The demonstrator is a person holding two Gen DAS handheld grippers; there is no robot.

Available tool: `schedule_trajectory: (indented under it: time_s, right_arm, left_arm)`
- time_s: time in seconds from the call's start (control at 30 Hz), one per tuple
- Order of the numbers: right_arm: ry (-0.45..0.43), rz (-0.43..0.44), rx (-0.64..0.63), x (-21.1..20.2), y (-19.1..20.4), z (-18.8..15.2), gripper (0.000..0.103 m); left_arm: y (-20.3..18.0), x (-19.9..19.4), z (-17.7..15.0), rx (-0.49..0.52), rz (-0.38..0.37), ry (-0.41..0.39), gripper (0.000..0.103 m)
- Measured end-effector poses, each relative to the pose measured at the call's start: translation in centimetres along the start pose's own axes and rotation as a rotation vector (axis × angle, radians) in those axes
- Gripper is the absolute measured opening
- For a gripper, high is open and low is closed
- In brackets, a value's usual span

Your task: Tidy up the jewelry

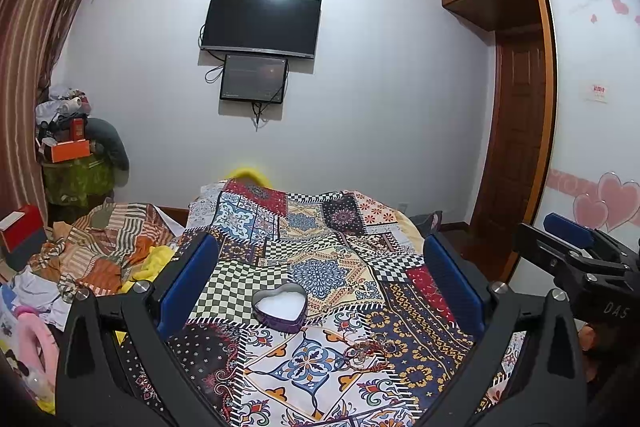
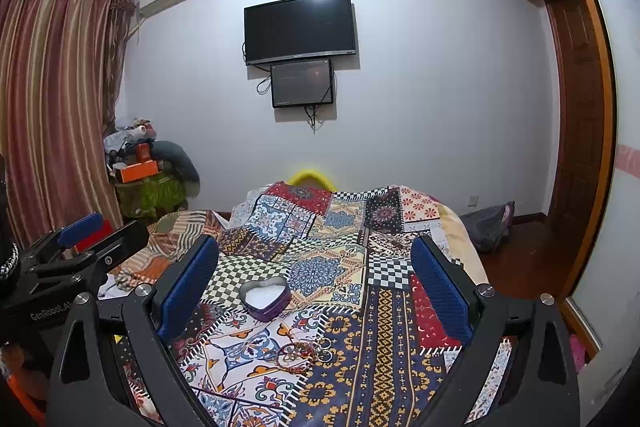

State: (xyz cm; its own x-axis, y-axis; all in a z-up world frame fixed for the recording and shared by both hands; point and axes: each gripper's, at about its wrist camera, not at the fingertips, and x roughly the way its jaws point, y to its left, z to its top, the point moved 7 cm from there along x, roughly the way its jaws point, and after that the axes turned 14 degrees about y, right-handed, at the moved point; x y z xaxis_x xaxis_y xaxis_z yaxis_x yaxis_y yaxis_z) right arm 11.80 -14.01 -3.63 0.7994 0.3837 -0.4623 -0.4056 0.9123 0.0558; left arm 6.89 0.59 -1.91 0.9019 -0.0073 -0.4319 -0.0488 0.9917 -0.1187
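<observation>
On the bed, tangled jewelry (image 2: 306, 353) lies just before the heart-shaped tin (image 2: 266, 297), nearer the wide-open right hand-held gripper (image 2: 316, 291); left hand-held gripper (image 1: 320, 291) also open.

Both cameras sit low over the bed (image 1: 320, 267), side by side, looking toward the far wall with the TV (image 1: 261, 23). Both show the heart box (image 1: 280, 307) close, near frame center. The left view's right edge shows the right gripper (image 1: 576, 247).

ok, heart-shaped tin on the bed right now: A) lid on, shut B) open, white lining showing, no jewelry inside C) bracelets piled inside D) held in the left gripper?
B: the heart-shaped tin sits open on the quilt with only white lining visible; the jewelry lies on the quilt nearer the cameras, apart from it, and both the left gripper and right gripper are open and empty.
</observation>
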Motion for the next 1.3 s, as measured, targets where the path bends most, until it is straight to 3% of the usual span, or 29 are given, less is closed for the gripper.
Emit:
schedule_trajectory:
  time_s: [0.4,0.6,0.83,1.0,1.13,1.3]
  right_arm:
    - [0.032,0.002,0.008,1.4,-0.6,-0.4,0.096]
    - [0.098,-0.015,0.011,3.7,-1.2,-1.4,0.096]
    - [0.217,-0.030,0.014,7.2,-2.3,-3.6,0.096]
    - [0.290,-0.016,0.022,9.2,-2.8,-5.1,0.095]
    - [0.353,-0.015,0.031,11.0,-3.3,-6.6,0.090]
    - [0.434,0.014,0.039,12.7,-3.8,-8.5,0.077]
  left_arm:
    - [0.0,0.9,0.0,0.002,-0.002,0.017,0.103]
    - [0.3,3.2,-0.7,-0.003,-0.003,0.070,0.103]
    - [1.5,7.7,-3.0,-0.016,0.025,0.189,0.101]
    - [2.3,11.5,-5.6,-0.030,0.037,0.313,0.085]
    - [2.7,14.3,-8.0,-0.035,0.033,0.403,0.084]
    - [2.6,16.7,-10.4,-0.036,0.001,0.496,0.073]
